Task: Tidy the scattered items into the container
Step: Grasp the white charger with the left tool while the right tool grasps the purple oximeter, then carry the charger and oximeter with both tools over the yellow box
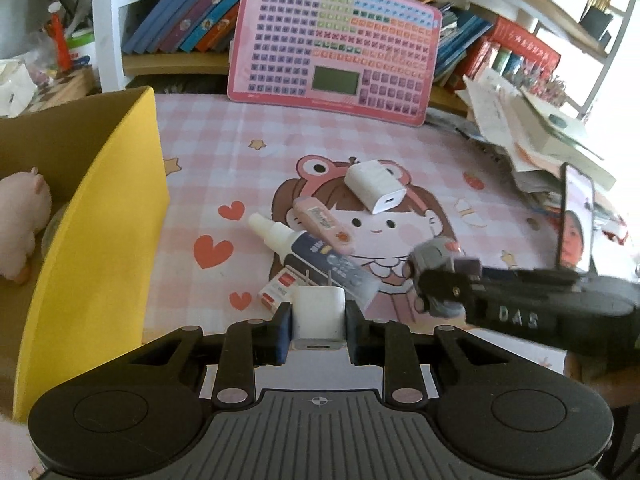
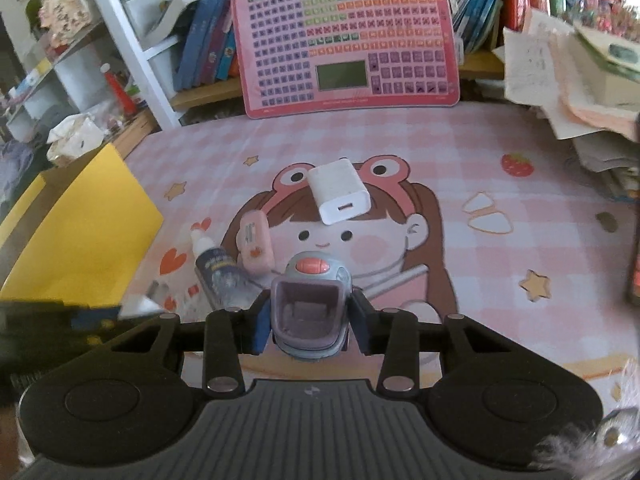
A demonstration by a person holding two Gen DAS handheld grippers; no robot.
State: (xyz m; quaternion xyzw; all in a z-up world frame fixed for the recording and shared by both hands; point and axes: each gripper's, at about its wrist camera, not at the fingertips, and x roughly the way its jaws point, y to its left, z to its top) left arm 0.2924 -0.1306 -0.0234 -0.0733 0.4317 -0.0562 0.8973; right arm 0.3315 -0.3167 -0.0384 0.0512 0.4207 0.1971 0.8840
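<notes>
Grippers each holding one item above the table

Left gripper [image 1: 319, 322] pinches a white charger [image 1: 319, 312] between its fingers; right gripper [image 2: 311, 320] pinches a grey toy [image 2: 310, 304]. Yellow box [image 1: 96, 240] stands at the table's left edge.

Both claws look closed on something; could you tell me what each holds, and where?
Left claw grips a white charger plug by its sides; right claw grips a grey clip-like toy by its sides.

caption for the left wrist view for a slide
Left gripper holds a white charger beside the yellow box.
</notes>
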